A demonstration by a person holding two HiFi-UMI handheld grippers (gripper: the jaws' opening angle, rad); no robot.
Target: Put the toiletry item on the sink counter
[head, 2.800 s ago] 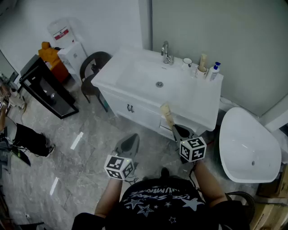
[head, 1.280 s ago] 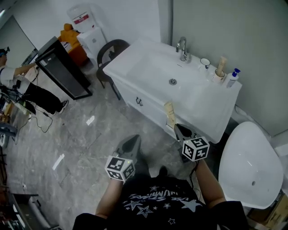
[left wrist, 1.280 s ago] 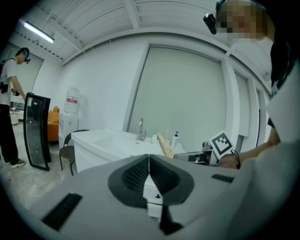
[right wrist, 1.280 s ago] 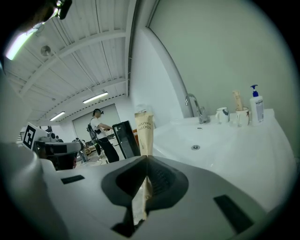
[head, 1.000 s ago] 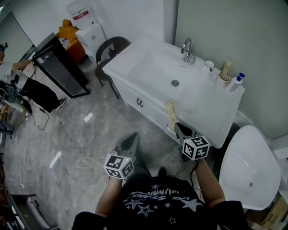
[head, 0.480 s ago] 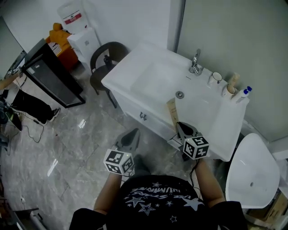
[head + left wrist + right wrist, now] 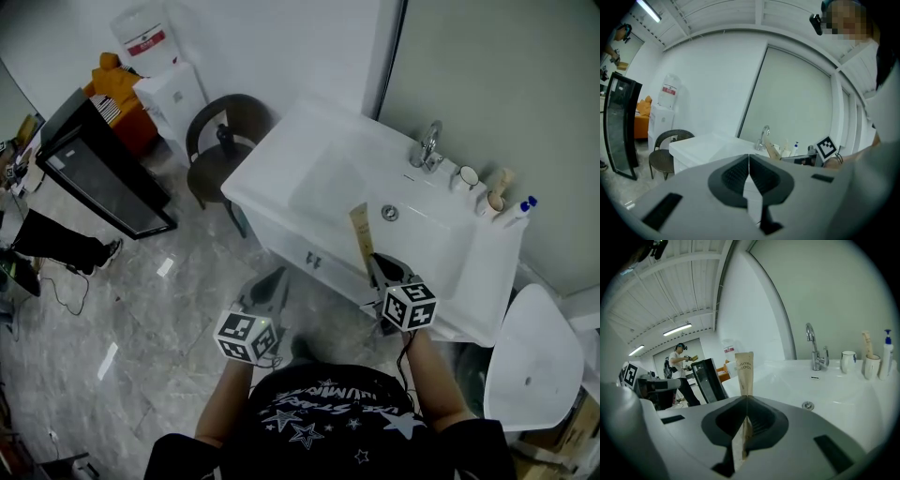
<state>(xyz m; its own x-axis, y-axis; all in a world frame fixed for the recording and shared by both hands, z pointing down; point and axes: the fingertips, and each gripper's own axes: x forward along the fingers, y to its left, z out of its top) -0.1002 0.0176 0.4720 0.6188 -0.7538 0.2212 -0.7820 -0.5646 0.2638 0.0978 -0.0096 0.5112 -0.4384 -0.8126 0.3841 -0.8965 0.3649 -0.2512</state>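
The right gripper (image 7: pixel 746 400) was clenched on a flat beige toiletry tube (image 7: pixel 744 369). Its jaws pressed together on the tube's lower end, while the printed upper part stood upright above them. In the head view the tube crossed the front edge of the white sink counter (image 7: pixel 314 131) and reached over the near rim of the sunken basin (image 7: pixel 427 239), short of the round metal drain (image 7: pixel 390 213). It was held in the air, apart from the counter top. The left gripper (image 7: pixel 277 275) hung with its jaws closed together on nothing. It was over the grey marble floor (image 7: pixel 159 319), just in front of the counter's cabinet face and beside the right gripper. The left part of the counter lay bare out to its left edge, where a dark round-backed chair (image 7: pixel 220 150) stood close against the corner. The back edge toward the right was crowded. A chrome faucet (image 7: pixel 428 145) stood behind the drain, with a white cup (image 7: pixel 467 176), a second cup holding a pale stick (image 7: pixel 495 200) and a white pump bottle with a blue top (image 7: pixel 518 211) lined along the wall. A white toilet (image 7: pixel 530 361) sat near the counter's right end. A tall black cabinet (image 7: pixel 98 169) stood well apart across the floor to the left.
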